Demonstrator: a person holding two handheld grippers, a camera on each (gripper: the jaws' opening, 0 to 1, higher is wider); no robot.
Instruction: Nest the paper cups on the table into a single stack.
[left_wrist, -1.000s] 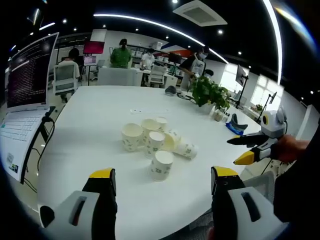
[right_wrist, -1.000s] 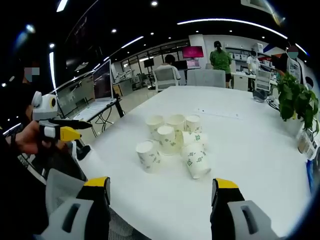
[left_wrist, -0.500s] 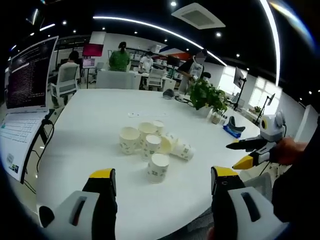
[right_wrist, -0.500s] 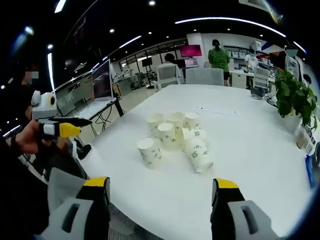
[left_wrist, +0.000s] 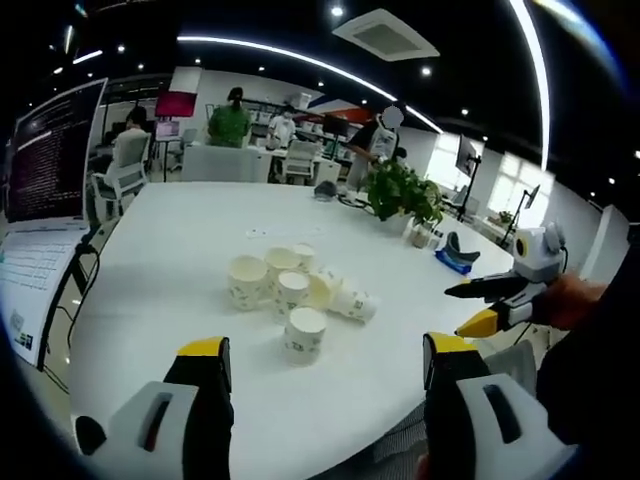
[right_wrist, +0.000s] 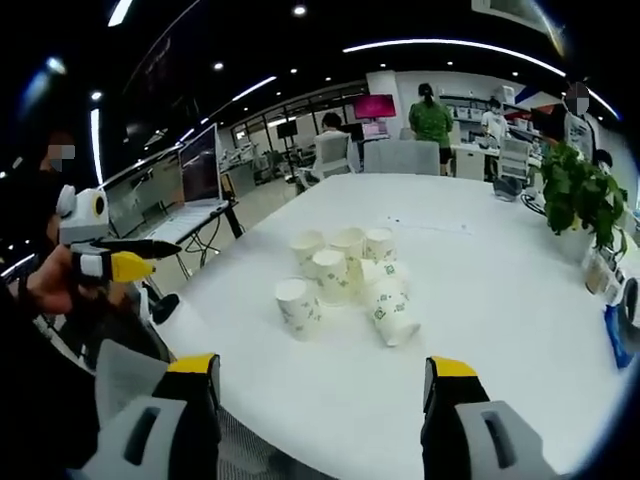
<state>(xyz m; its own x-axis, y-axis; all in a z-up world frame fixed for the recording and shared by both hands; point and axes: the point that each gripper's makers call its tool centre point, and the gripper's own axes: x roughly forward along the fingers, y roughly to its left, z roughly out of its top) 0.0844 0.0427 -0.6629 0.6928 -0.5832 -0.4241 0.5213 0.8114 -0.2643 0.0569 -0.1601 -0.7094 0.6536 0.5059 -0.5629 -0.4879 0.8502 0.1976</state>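
In the left gripper view, the left gripper (left_wrist: 325, 375) rises from the bottom edge with its yellow-tipped jaws spread wide and nothing between them; it touches nothing. The right gripper (left_wrist: 478, 308) shows at the right edge of that frame, held in a hand (left_wrist: 572, 300), its two jaws parted and bare, off the edge of the white table (left_wrist: 180, 250). In the right gripper view the right gripper (right_wrist: 320, 378) likewise stands wide open and empty at the bottom, and the left gripper (right_wrist: 150, 255) appears at the left edge, held in a hand (right_wrist: 50, 285).

The paper cups (left_wrist: 290, 295) sit clustered near the middle of the table, in the centre of both frames (right_wrist: 345, 280). Most stand upright with open mouths, and no contents can be seen inside; one stands a little apart toward the bottom (left_wrist: 304, 334), and at least one lies tipped on its side (right_wrist: 392, 312). A potted plant (left_wrist: 400, 190) stands at upper right of the left gripper view, and a laptop (left_wrist: 45, 190) sits at its left edge
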